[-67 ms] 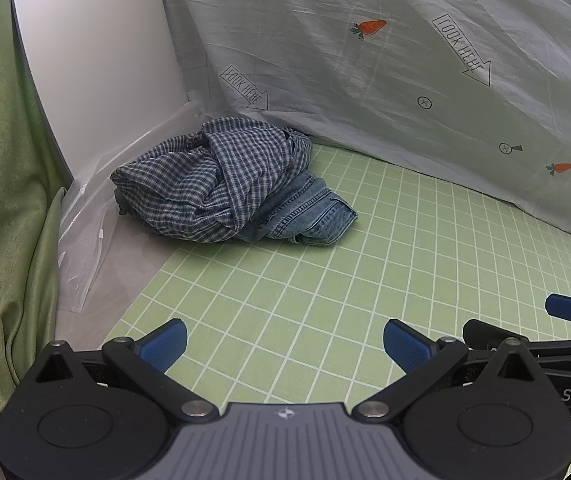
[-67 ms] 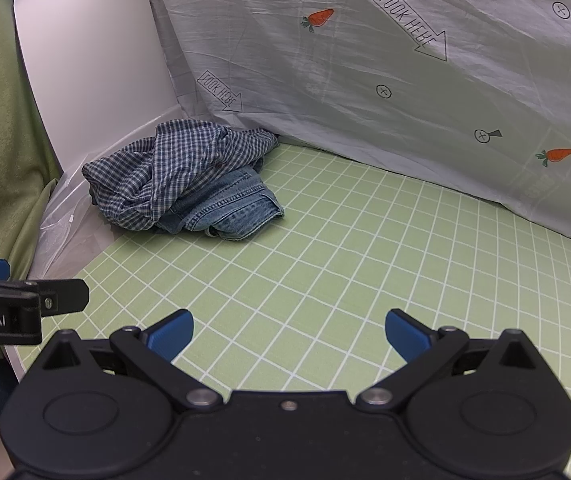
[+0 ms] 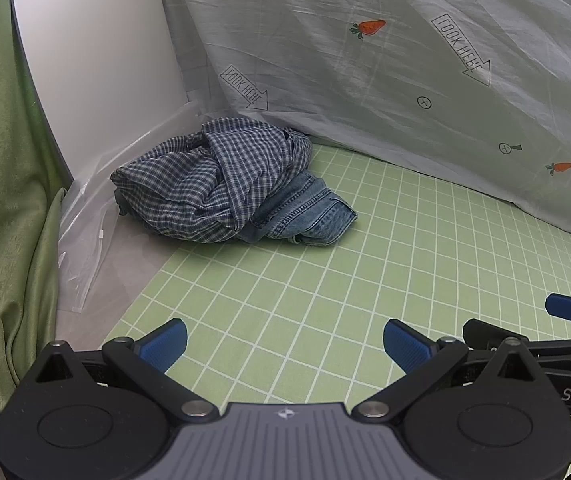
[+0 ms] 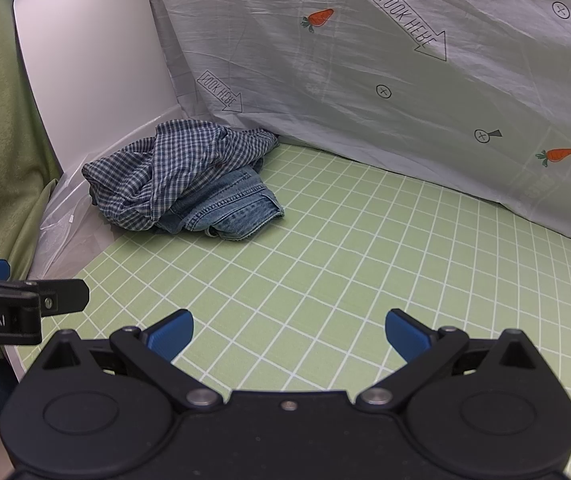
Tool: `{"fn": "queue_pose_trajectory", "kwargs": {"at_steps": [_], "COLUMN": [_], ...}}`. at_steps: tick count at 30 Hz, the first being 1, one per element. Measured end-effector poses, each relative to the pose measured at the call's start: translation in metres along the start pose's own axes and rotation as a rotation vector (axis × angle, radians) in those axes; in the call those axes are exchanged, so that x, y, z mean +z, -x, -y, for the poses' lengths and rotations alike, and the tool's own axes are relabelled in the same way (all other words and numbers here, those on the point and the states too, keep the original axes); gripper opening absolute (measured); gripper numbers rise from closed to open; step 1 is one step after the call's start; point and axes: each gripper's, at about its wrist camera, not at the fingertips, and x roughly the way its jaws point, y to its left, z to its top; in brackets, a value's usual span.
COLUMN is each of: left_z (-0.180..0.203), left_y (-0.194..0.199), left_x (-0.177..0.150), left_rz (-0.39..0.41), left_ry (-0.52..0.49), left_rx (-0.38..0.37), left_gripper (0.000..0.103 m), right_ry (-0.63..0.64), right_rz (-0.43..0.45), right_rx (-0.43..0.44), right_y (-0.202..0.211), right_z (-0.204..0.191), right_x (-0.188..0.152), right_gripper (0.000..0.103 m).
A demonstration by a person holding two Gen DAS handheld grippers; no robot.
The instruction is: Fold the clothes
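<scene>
Blue-padded left gripper [image 3: 284, 343] is hovering low over the near edge of the green grid mat [image 3: 325, 280], pointing toward the far-left corner. Jaws are spread wide, nothing between them, pads [image 3: 163, 344] not touching any cloth. Whether the pads are grazing the mat, can't tell.

Right gripper [image 4: 288, 335] is sitting in the same pose just beside it on the right, also level and aimed far-left. Jaws are wide apart, holding nothing. Its fingers [image 3: 569, 309] are showing at the right edge of the left wrist view; the left gripper's arm is poking in at the left edge of the right wrist view, so the two are running side by side, close but apart.

Clothes are lying in one heap in the far-left corner, well apart from both grippers. Checked shirt [image 3: 213, 176] is crumpled on top and to the left; jeans [image 3: 309, 216] are sticking out from under it on the near-right side, hem and seams facing the grippers. Heap is straddling the mat's left edge, partly on clear plastic sheet [image 3: 85, 248] that's covering the bare table strip there.

White panel [image 3: 97, 60] is standing behind the heap on the left. Grey cloth [image 3: 405, 80] with carrots and "LOOK HERE" arrows is draping along the far side, its lower edge touching the mat and just beside the shirt. Green curtain [image 3: 1, 160] is hanging at far left.
</scene>
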Motion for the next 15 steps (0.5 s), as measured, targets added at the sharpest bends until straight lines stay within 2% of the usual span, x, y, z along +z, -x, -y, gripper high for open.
{"fn": "queue_pose_trajectory", "kwargs": {"at_steps": [15], "left_z": [0.001], "left_y": [-0.0011], "left_x": [-0.0015], "left_rz": [-0.004], "left_ry": [-0.004], "left_rx": [0.001], "left_gripper": [0.103], "right_ry": [0.002], "right_rz": [-0.006], "right_rx": [0.004], "right_y": [0.0005], "right_z": [-0.0018], "right_x": [-0.0005], "right_gripper": [0.103]}}
